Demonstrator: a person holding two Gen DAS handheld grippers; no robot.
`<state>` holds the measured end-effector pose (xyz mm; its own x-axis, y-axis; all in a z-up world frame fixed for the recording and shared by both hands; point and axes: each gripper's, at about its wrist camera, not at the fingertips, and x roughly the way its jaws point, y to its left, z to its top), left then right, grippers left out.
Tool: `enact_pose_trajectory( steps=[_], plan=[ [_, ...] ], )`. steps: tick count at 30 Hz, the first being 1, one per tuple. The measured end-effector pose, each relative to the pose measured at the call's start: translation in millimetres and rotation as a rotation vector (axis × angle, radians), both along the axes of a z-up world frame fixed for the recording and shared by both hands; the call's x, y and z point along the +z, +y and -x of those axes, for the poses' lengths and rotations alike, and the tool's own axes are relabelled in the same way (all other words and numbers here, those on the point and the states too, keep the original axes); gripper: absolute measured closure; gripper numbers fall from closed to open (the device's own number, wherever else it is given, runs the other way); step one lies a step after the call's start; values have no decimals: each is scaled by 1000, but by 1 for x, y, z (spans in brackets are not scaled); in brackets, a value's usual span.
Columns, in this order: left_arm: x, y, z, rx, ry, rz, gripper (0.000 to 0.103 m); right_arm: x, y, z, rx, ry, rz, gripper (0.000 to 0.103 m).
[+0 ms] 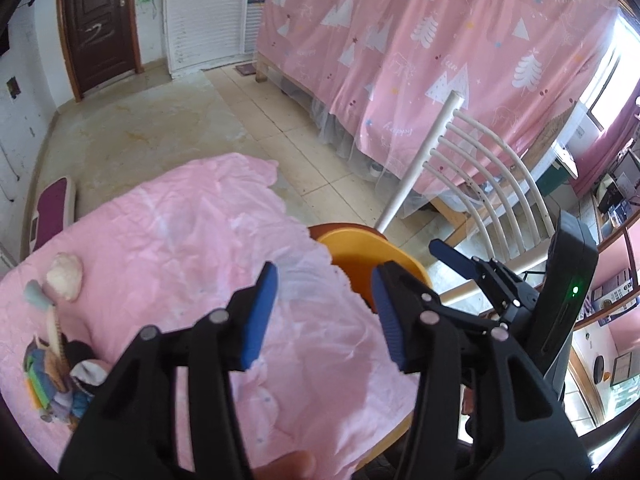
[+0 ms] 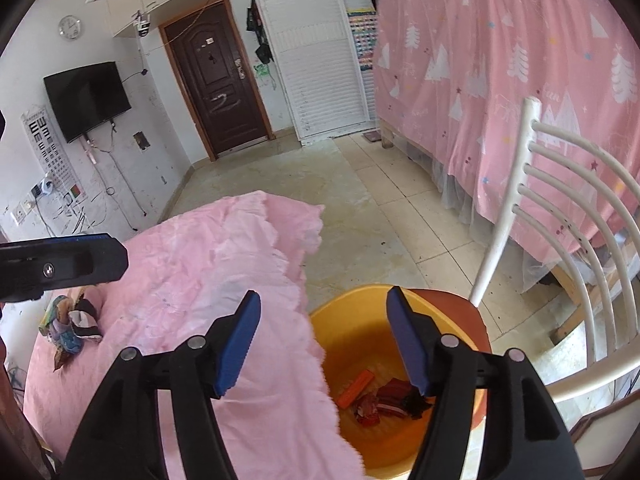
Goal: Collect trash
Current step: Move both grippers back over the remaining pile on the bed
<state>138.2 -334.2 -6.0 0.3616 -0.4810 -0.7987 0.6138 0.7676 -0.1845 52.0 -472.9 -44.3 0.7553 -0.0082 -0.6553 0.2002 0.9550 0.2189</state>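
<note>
Both fisheye views look forward and downward along their own fingers, close above the pink-covered tabletop [image 1: 168, 240]. The right wrist view sits nearer the orange basin [image 2: 360, 320] (looking into it). Both share the tabletop, basin, white chair [image 2: 560, 240] and brown door [image 1: 100, 20].

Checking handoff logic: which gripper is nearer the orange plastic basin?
Right. The right gripper hangs open just above the orange plastic basin; the left gripper, also open, sits over the pink tablecloth beside it.
</note>
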Motion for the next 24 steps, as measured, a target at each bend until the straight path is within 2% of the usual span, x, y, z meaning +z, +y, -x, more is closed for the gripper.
enact_pose_trajectory(
  steps=[3, 7, 13, 24],
  plan=[
    [6, 20, 3, 26, -28, 6, 47, 9, 25, -9, 45, -6, 20, 44],
    [15, 50, 4, 81, -71, 6, 33, 17, 54, -20, 95, -6, 43, 44],
    [24, 98, 2, 160, -107, 12, 30, 27, 103, -35, 176, -7, 75, 44],
    [26, 181, -2, 294, -120, 33, 27, 27, 177, -50, 292, 10, 109, 44]
  ],
)
